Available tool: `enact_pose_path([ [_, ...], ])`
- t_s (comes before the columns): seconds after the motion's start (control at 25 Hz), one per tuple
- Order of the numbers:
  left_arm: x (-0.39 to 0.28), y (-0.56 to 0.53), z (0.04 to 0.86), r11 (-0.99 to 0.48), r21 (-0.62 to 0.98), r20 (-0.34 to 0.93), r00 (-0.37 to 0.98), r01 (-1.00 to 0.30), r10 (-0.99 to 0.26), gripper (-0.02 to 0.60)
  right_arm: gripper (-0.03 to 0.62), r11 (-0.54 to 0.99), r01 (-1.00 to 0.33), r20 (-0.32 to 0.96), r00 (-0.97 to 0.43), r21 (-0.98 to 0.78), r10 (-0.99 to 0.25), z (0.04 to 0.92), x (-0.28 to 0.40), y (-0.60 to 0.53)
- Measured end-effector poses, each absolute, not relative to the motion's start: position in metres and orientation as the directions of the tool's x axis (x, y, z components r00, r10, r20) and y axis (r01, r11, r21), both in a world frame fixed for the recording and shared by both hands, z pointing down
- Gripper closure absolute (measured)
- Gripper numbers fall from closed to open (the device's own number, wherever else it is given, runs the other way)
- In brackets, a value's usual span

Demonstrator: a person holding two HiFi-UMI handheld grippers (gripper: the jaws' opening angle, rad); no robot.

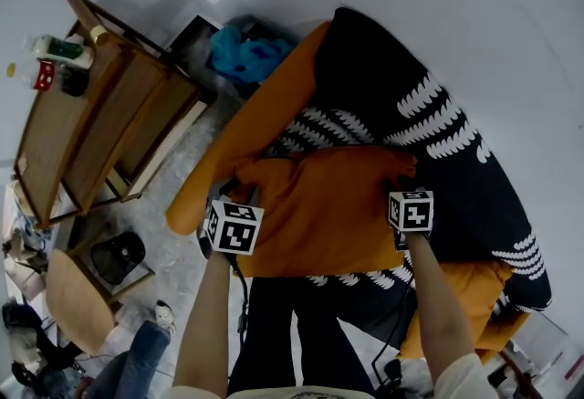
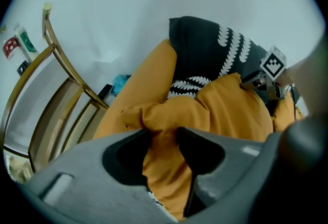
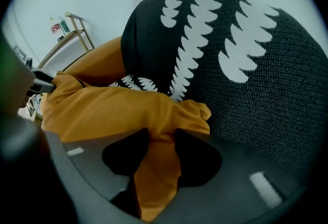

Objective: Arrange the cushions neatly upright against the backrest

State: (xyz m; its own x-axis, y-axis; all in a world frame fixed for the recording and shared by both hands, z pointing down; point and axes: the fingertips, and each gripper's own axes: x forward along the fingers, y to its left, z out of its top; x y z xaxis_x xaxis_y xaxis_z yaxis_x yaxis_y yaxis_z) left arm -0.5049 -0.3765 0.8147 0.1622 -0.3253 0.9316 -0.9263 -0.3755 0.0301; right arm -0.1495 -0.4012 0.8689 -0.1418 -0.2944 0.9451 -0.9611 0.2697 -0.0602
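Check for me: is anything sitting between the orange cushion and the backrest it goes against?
Nothing visible does. The orange cushion is pinched at one corner by the left claw and at the other by the right claw. Directly behind it only the black patterned backrest shows.

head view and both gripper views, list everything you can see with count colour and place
held cushion: 1, orange, front of the sofa
second cushion: 1, orange, lower right on the sofa
long pad: 1, orange, along the sofa's left side
sofa: 1, black with white leaf pattern, centre
cloth: 1, blue, beyond the sofa's upper left end
rack: 1, wooden, left
bottles: a few, white with green and red, on top of the rack
stool: 1, pale wood, lower left
left gripper: 1, grey, shut on the held cushion's left corner
right gripper: 1, grey, shut on its right corner
forearms: 2, bare, bottom
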Motion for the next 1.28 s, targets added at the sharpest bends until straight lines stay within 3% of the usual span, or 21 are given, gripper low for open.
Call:
enact_pose_path([
  [0.48,-0.498,-0.367,0.822,-0.354,0.027,0.948,0.136,-0.935,-0.288,0.495,0.563,0.3,-0.954,0.958,-0.093,-0.008,-0.273,0.862,-0.155,-0.388],
  [0.72,-0.499,-0.355,0.814,-0.325,0.045,0.951,0.14,-0.945,-0.277,0.531,0.574,0.291,-0.956,0.943,-0.135,-0.043,-0.303,0.841,-0.156,-0.38],
  [1.28,-0.503,-0.287,0.737,-0.305,0.047,0.925,0.157,-0.951,-0.346,0.543,0.576,0.204,-0.973,0.875,-0.193,-0.111,-0.444,0.749,-0.152,-0.309],
])
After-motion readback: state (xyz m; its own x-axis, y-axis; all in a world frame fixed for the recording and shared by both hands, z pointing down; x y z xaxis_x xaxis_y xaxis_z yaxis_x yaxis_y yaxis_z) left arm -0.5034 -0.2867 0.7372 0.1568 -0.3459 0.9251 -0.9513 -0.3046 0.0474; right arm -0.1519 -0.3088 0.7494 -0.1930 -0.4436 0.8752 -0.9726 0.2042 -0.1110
